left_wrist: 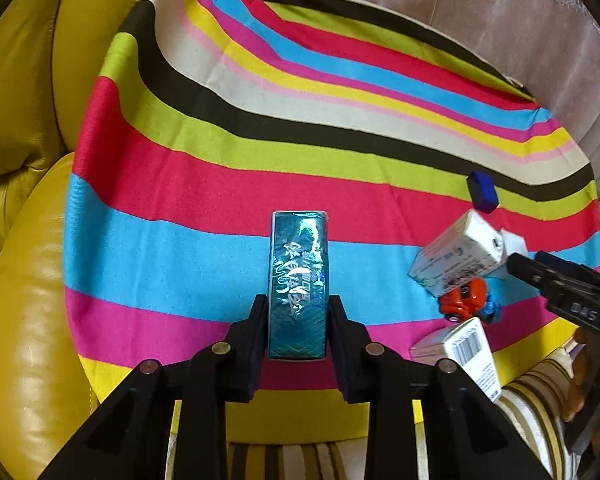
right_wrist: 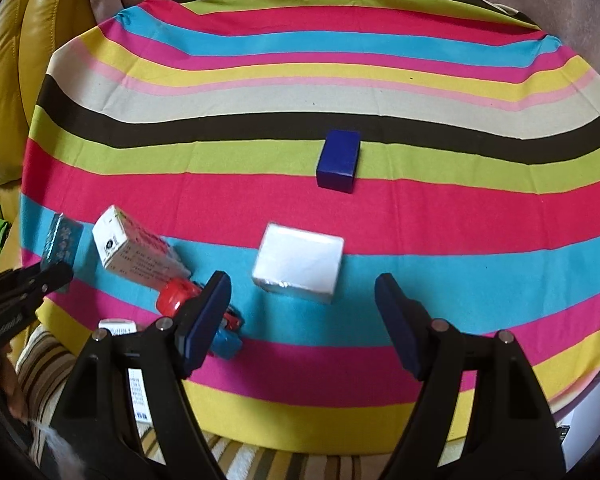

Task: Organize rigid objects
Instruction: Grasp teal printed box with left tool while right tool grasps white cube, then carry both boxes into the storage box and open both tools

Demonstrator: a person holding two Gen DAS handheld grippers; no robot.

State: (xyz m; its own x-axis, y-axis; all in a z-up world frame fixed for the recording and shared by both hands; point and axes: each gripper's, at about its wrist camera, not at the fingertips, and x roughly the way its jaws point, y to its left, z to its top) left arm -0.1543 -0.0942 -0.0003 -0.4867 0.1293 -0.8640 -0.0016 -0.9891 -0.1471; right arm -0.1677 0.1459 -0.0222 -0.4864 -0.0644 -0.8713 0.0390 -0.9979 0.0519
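In the left wrist view, the left gripper is clamped on a long teal box with a glossy, holographic wrap and white script; the box lies flat on the striped cloth, at lower centre of the frame, its near end pinched between the two dark pads. The cloth is a woven fabric in bands of red, blue, lime, pink, yellow, black and cream, spread over a surface beside a shiny yellow leather cushion.

In the right wrist view, the right gripper hangs with its jaws standing well apart and nothing between them. Just beyond them, at centre frame, sits a plain white box, squarish and smooth. Higher up lies a dark blue box, matte and rectangular. At left, a white printed carton lies tilted against a red toy car, with a blue toy beside it behind the left finger. No container is in view.
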